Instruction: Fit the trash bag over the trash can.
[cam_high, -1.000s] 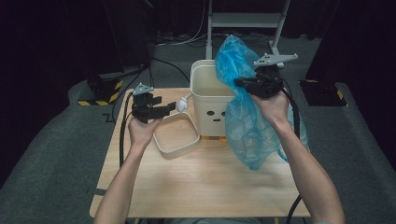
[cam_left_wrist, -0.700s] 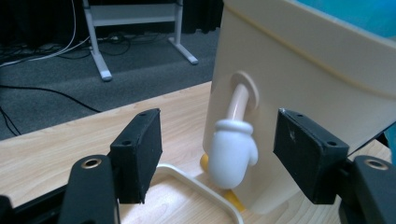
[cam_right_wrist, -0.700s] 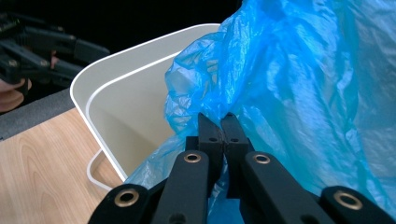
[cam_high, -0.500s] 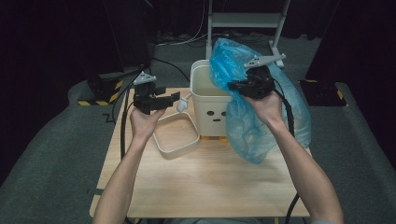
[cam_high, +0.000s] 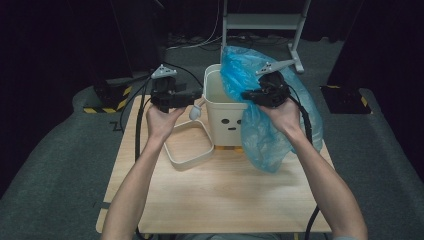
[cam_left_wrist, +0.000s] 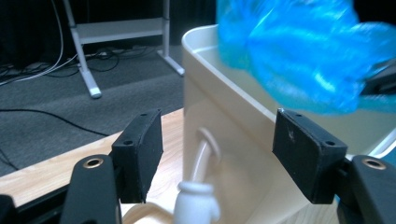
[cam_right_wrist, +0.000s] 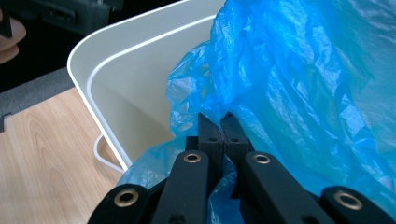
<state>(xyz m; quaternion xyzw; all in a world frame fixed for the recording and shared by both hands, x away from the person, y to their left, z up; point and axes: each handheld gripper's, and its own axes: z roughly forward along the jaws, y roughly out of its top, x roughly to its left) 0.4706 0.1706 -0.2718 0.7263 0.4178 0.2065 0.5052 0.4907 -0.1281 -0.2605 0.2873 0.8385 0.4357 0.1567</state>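
Half done at most: right gripper (cam_right_wrist: 223, 122) clenches the blue bag (cam_high: 260, 130) draped at the bin (cam_high: 222, 107) rim; left gripper (cam_left_wrist: 217, 149) gapes, holding nothing; lining remains.

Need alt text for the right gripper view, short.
The right gripper has its black fingers shut on a fold of a crinkled blue plastic bag, held at the rim of an open cream bin. A light wooden table shows at lower left.
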